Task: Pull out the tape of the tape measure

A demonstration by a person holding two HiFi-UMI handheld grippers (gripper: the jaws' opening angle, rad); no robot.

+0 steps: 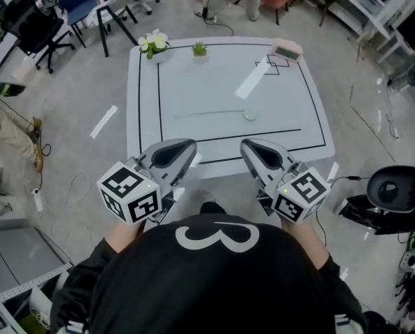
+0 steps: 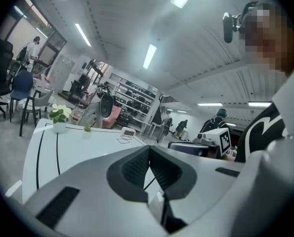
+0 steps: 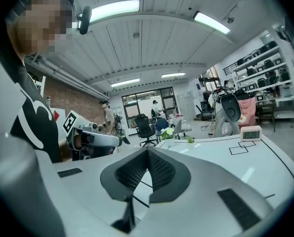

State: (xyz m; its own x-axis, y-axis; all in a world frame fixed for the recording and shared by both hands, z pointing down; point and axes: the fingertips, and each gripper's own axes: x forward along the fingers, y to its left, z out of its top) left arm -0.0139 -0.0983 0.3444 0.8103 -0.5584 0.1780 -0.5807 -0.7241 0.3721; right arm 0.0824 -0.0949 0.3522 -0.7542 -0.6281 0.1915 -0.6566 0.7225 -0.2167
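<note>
A small round pale-green tape measure (image 1: pixel 250 115) lies near the middle of the white table (image 1: pixel 145 103). Its thin tape (image 1: pixel 207 113) stretches out to the left across the tabletop. My left gripper (image 1: pixel 186 145) and right gripper (image 1: pixel 248 145) hover side by side over the table's near edge, well short of the tape measure. Both are shut with nothing between the jaws. In the left gripper view the left gripper (image 2: pixel 149 149) has its pads pressed together, and in the right gripper view the right gripper (image 3: pixel 147 151) does too. Neither gripper view shows the tape measure.
At the table's far edge stand a white flower pot (image 1: pixel 154 45), a small green plant (image 1: pixel 199 49) and a pink clock (image 1: pixel 287 49). Black lines frame the tabletop. Office chairs (image 1: pixel 89 5) stand beyond the far left corner, and equipment (image 1: pixel 392 193) stands on the floor at right.
</note>
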